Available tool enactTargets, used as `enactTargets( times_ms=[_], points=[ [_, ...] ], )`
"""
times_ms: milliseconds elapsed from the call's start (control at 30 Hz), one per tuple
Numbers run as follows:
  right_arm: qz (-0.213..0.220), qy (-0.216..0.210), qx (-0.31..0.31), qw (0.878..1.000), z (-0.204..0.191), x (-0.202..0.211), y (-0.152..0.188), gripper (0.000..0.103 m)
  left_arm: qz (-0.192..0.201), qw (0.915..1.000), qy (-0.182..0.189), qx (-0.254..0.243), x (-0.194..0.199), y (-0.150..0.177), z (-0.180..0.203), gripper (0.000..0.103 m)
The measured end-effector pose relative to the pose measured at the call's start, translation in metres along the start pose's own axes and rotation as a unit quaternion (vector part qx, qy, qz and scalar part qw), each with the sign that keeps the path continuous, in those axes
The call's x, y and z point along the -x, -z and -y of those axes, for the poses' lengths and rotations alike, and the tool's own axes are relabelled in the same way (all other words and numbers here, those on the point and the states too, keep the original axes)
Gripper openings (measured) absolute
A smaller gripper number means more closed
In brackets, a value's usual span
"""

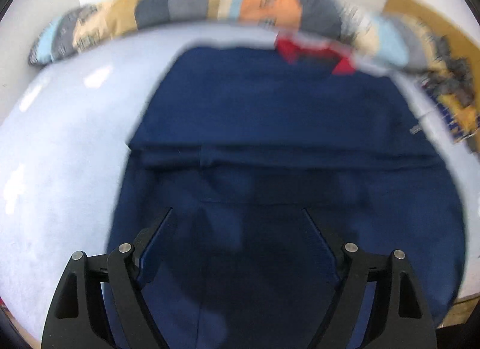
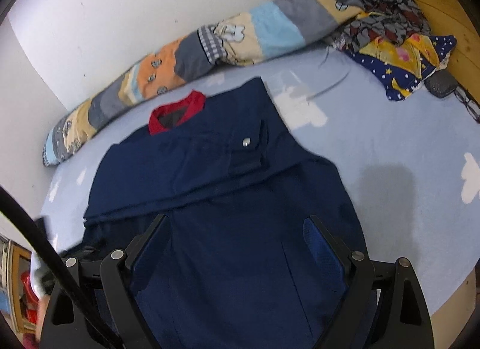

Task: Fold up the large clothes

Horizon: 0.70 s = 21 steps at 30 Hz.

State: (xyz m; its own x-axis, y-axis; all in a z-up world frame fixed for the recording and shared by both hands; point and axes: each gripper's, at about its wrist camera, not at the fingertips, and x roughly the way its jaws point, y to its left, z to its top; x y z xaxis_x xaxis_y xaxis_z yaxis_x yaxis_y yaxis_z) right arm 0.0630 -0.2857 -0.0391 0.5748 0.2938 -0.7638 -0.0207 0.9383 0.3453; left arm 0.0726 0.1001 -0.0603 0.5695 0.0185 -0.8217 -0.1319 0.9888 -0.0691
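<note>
Pale blue bed (image 2: 390,145): navy jacket (image 2: 228,187) lies flat mid-sheet, red collar (image 2: 177,115) toward the patchwork bolster (image 2: 186,58). Left gripper (image 1: 238,214) and right gripper (image 2: 237,220) jaws apart, empty, above its hem. Soft, floppy, heavyish; pinch hem corners.

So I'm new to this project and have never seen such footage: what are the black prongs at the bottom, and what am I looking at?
Each picture comes from a fisheye camera on a hand-held two-finger gripper, looking along its fingers. The prongs are those fingers: left gripper in one view, right gripper in the other. Both stand open and hold nothing. Below them a dark blue garment with a red collar lies spread on a pale blue bedsheet. A striped patchwork bolster lies along the white wall.
</note>
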Motion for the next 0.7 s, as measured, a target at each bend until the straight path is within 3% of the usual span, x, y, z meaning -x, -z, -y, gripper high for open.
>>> enactTargets(
  times_ms=[200, 400, 600, 700],
  points=[
    [-0.014, 0.006, 0.015, 1.0, -0.001, 0.0, 0.006, 0.093, 0.082, 0.9965, -0.017, 0.004, 0.081, 0.025, -0.019, 0.088],
    [-0.012, 0.006, 0.014, 1.0, -0.003, 0.006, 0.005, 0.093, 0.08, 0.9949, -0.049, 0.036, 0.101, 0.041, -0.065, 0.088],
    [0.01, 0.012, 0.015, 1.0, 0.001, 0.026, 0.004, 0.093, 0.101, 0.9906, -0.043, 0.082, 0.116, 0.051, -0.108, 0.088],
    [0.032, 0.026, 0.018, 0.999, 0.008, 0.046, 0.005, 0.093, 0.08, 0.989, -0.03, 0.121, 0.106, 0.05, -0.127, 0.088]
  ],
)
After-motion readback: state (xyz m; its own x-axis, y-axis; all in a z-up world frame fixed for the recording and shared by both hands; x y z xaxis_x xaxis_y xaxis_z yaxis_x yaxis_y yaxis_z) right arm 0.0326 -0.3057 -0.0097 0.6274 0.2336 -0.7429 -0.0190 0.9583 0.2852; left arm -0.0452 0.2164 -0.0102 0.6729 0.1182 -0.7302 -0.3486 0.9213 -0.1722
